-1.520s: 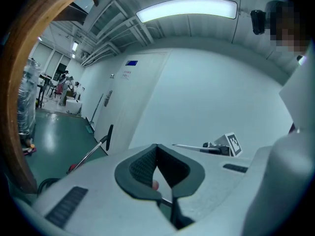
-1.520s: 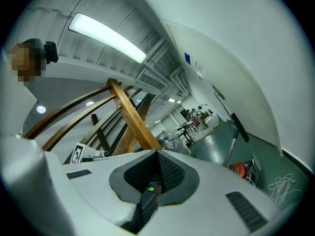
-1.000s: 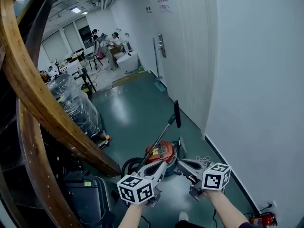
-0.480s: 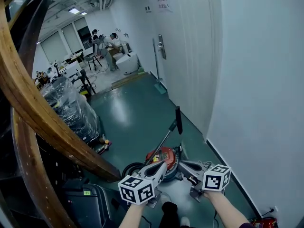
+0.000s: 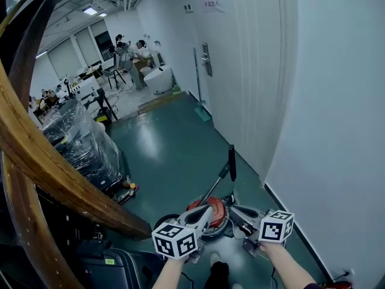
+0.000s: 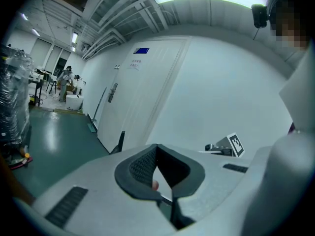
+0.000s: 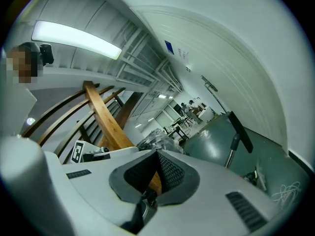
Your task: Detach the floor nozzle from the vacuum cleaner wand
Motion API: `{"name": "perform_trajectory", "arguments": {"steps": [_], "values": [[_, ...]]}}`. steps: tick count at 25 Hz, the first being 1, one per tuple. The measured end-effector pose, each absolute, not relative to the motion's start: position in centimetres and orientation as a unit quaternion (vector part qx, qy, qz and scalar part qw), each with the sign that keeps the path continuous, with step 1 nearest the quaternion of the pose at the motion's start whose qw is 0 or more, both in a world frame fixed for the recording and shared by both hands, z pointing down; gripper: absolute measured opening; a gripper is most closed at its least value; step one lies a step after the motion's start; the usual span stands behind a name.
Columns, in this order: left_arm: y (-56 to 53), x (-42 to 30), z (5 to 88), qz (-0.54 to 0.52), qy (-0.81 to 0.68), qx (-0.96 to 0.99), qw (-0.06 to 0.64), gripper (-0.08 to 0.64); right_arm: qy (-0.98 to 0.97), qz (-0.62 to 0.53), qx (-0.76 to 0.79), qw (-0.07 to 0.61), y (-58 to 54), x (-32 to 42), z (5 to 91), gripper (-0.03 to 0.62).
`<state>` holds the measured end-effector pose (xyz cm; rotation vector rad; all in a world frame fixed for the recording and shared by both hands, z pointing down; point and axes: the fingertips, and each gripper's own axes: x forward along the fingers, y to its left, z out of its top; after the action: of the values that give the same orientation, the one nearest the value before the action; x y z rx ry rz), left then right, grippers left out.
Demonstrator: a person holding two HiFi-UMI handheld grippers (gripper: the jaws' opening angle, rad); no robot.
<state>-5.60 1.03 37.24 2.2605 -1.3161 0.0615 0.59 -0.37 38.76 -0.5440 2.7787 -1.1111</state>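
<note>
A red canister vacuum [image 5: 209,210] stands on the green floor by the white wall. Its thin wand [image 5: 213,188] slants up to a black handle [image 5: 231,162]. I cannot make out the floor nozzle; the gripper tips cover the vacuum's base. My left gripper [image 5: 206,212] is shut and empty, hanging just in front of the canister. My right gripper [image 5: 233,210] is shut and empty beside it. In the left gripper view the left gripper [image 6: 157,149] has its pads together, and the handle [image 6: 119,142] shows beyond. In the right gripper view the right gripper [image 7: 157,154] points past the handle [image 7: 241,131].
A curved wooden rail [image 5: 54,161] sweeps along the left. A plastic-wrapped stack [image 5: 84,140] stands behind it and a black bin [image 5: 114,267] lies near my left arm. A white door and wall [image 5: 252,71] run along the right. People work at desks [image 5: 135,53] far down the room.
The view has advanced towards the vacuum, which now sits lower in the picture, right at the gripper tips. Both grippers stayed shut. A dark shoe now shows at the bottom edge.
</note>
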Motion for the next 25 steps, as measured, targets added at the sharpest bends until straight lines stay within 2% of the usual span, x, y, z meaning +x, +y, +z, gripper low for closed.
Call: {"name": "perform_trajectory", "arguments": {"steps": [12,25], "values": [[-7.3,-10.2,39.3,0.039,-0.442,0.851,0.282,0.003,0.902,-0.372,-0.213,0.039,-8.4,-4.8,39.8,0.017],[-11.8,-11.8,40.5,0.040,-0.417,0.856,0.304,0.003,0.889,-0.381,-0.252,0.038,-13.1,-5.4,40.8,0.015]]}}
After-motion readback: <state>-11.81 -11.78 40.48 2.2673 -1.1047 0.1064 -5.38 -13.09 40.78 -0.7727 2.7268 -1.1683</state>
